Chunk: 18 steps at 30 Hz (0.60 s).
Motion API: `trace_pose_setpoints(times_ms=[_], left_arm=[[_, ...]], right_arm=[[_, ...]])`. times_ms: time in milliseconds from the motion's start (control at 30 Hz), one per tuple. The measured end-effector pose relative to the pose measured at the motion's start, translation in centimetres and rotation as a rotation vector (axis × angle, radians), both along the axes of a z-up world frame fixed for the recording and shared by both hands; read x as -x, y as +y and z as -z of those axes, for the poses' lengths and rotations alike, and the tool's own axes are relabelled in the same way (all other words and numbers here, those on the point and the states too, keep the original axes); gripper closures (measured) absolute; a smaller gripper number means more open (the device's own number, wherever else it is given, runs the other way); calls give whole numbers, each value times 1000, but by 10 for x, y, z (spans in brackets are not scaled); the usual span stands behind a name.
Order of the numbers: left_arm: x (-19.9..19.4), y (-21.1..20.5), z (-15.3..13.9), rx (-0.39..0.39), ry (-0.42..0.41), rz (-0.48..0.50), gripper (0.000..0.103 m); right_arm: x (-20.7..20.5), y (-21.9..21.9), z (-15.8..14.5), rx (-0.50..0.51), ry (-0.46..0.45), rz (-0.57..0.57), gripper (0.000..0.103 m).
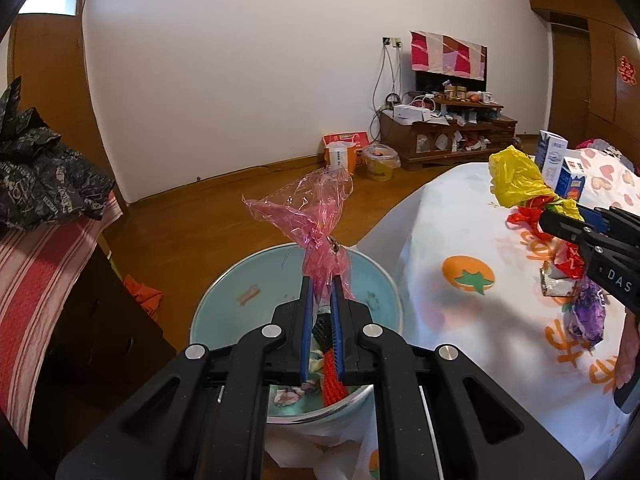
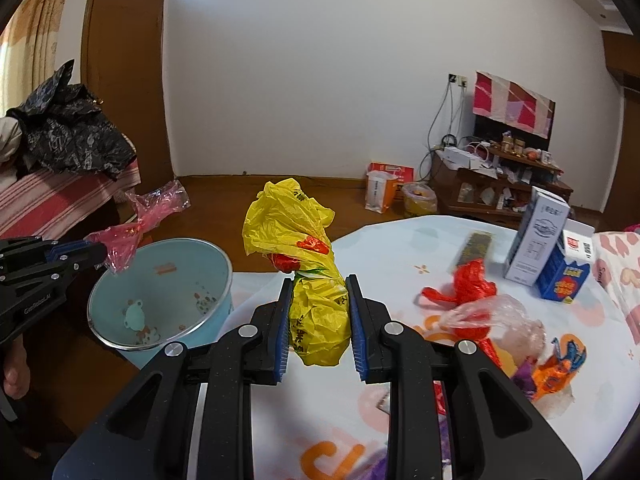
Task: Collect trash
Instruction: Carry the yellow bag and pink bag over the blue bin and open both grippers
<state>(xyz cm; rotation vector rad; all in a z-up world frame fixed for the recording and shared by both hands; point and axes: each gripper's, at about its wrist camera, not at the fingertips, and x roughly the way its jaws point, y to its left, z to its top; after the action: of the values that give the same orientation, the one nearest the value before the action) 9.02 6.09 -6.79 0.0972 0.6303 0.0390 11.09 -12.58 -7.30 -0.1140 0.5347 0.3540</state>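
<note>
My left gripper [image 1: 321,280] is shut on a crumpled pink cellophane wrapper [image 1: 308,216] and holds it over the light-blue bin [image 1: 224,300], which has scraps in its bottom. In the right wrist view the same left gripper [image 2: 102,254] comes in from the left with the pink wrapper [image 2: 136,224] above the bin [image 2: 216,308]. My right gripper [image 2: 318,280] is shut on a crumpled yellow plastic bag [image 2: 296,232] with red print, held above the table's edge. The left wrist view shows that yellow bag [image 1: 516,180] in the right gripper [image 1: 560,216] at the far right.
The table's white printed cloth [image 2: 400,248] carries a red bag [image 2: 468,284], a clear bag [image 2: 500,320], an orange wrapper [image 2: 560,368] and two cartons [image 2: 540,236]. A striped-covered piece with a black bag [image 2: 68,136] stands left of the bin. A hand [image 2: 14,368] grips the left tool.
</note>
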Motion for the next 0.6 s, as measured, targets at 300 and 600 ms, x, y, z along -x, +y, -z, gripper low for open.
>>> trace_pose_setpoints(times_ms=[300, 600], left_arm=[[4, 25, 4, 3, 6, -43, 94], [7, 45, 10, 5, 21, -83, 94]], right_arm=[[-8, 23, 5, 10, 14, -43, 77], [-12, 47, 8, 21, 20, -84, 77]])
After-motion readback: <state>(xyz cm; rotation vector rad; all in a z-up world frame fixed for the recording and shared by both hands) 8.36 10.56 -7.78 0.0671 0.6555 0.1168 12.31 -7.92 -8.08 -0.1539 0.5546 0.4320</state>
